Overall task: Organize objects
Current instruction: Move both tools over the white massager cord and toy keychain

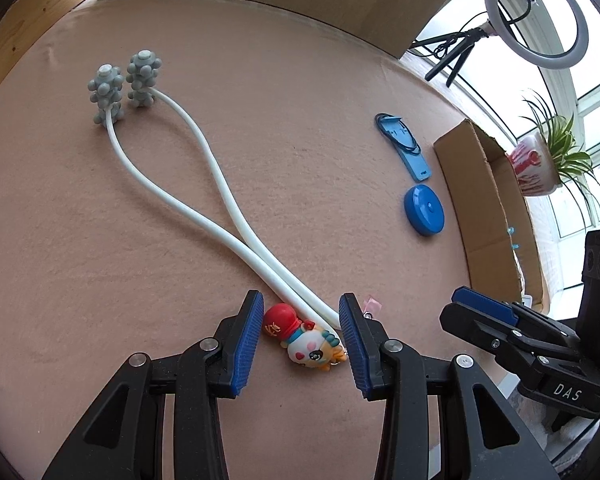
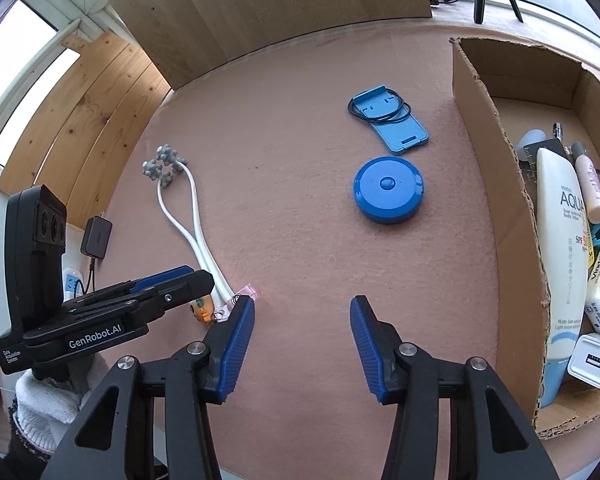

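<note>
A small figurine keychain [image 1: 306,340] with a red hat and white face lies on the pink felt between the fingers of my open left gripper [image 1: 300,344]. Its pads stand apart from the toy on both sides. The white two-armed massager [image 1: 204,160] with grey knobbed heads crosses just beyond it; its handle end lies by the right pad. A blue round case [image 2: 388,190] and a blue phone stand [image 2: 392,124] with a black loop lie ahead of my open right gripper [image 2: 302,336], which holds nothing. In the right wrist view the left gripper [image 2: 172,284] covers most of the keychain [image 2: 203,309].
A cardboard box [image 2: 500,184] at the right holds a sunscreen tube [image 2: 560,248], a tissue pack, a white charger and other items. A wooden board [image 2: 260,8] stands at the table's far edge. A ring light [image 1: 536,12] and a potted plant [image 1: 548,156] are by the window.
</note>
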